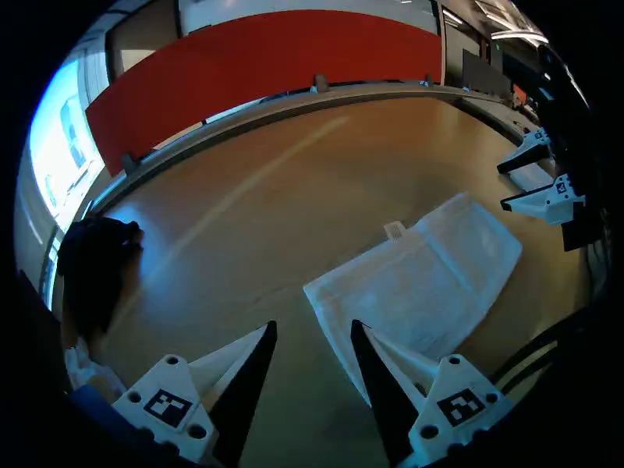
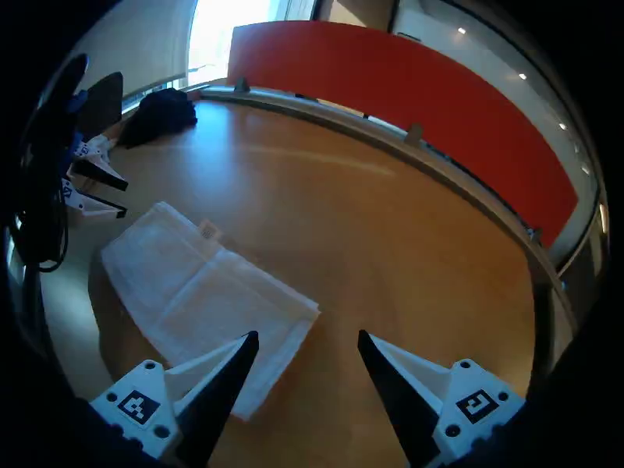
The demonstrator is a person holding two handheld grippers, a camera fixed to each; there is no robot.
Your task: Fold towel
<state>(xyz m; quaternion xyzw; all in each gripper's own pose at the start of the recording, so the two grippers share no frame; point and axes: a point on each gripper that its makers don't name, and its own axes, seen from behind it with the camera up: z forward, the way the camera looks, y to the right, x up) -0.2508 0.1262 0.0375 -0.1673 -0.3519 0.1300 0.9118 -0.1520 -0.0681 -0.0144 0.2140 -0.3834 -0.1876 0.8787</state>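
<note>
White towel [image 1: 425, 281] lies flat on the wooden table [image 1: 257, 203], just ahead and right of the left gripper [image 1: 313, 327], whose fingers stand apart and empty over its near corner. Its long axis runs toward the right gripper [image 2: 306, 337], likewise spread and empty, at the far end.

towel [image 1: 421, 281] lies on the table [image 1: 273, 195]; bag [image 1: 93, 265] sits near its far edge; partition [image 1: 265, 70] stands behind
</note>
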